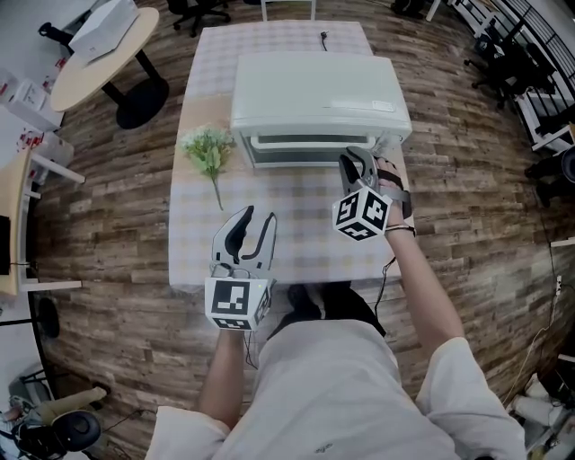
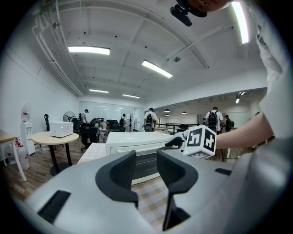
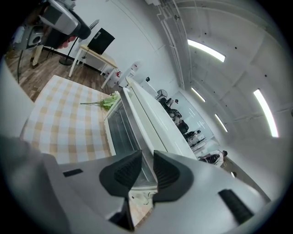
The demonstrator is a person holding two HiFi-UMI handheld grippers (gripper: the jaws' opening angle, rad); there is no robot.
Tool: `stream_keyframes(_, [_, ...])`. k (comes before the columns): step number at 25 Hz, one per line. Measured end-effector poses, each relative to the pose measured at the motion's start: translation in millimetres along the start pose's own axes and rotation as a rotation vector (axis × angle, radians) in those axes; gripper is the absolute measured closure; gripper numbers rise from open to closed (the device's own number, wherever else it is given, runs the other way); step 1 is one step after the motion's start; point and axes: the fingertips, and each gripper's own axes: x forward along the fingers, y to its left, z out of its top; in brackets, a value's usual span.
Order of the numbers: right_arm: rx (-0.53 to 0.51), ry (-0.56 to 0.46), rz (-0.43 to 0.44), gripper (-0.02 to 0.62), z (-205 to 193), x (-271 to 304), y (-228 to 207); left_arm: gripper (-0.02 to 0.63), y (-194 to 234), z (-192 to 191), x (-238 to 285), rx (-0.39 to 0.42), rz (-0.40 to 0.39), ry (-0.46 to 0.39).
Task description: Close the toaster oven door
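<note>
The white toaster oven (image 1: 314, 90) stands at the back of the checked table (image 1: 269, 193). Its glass door (image 1: 310, 148) stands upright against the front. My right gripper (image 1: 352, 160) is at the door's right end, jaws a little apart. In the right gripper view the right gripper (image 3: 147, 162) shows a gap with nothing between the pads, and the door (image 3: 121, 132) lies just beyond. My left gripper (image 1: 256, 220) hovers over the table's near half, open and empty. In the left gripper view the left gripper (image 2: 147, 160) points at the oven (image 2: 137, 141).
A sprig of green artificial flowers (image 1: 208, 151) lies left of the oven. A small black cable end (image 1: 323, 38) is behind it. A round table with a white box (image 1: 103, 27) and office chairs stand on the wood floor. People stand far off.
</note>
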Motion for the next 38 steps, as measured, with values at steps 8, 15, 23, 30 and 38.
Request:
stream_keyframes(8, [0.035,-0.028,0.013,0.518,-5.1,-30.8,11.2,0.463,-6.0,-3.4,-12.5,-0.003,0.018,0.000])
stream_keyframes(15, [0.059,-0.078,0.036,0.518,-10.7,-63.7,14.5,0.463,-20.6,-3.3,-20.1,-0.006,0.050,-0.001])
stream_keyframes(23, [0.136,-0.162,0.088,0.523,-24.3,-111.9,14.7,0.463,-63.5,-3.2,-26.0,-0.011,0.083,0.004])
stream_keyframes(30, [0.236,-0.234,0.143,0.525,-42.7,-159.5,12.0,0.463,-110.0,-0.6,-31.5,-0.009,0.105,0.007])
stream_keyframes(38, [0.395,-0.314,0.195,0.543,-72.3,-224.6,8.6,0.463,-170.1,0.8,-43.3,-0.008,0.119,0.004])
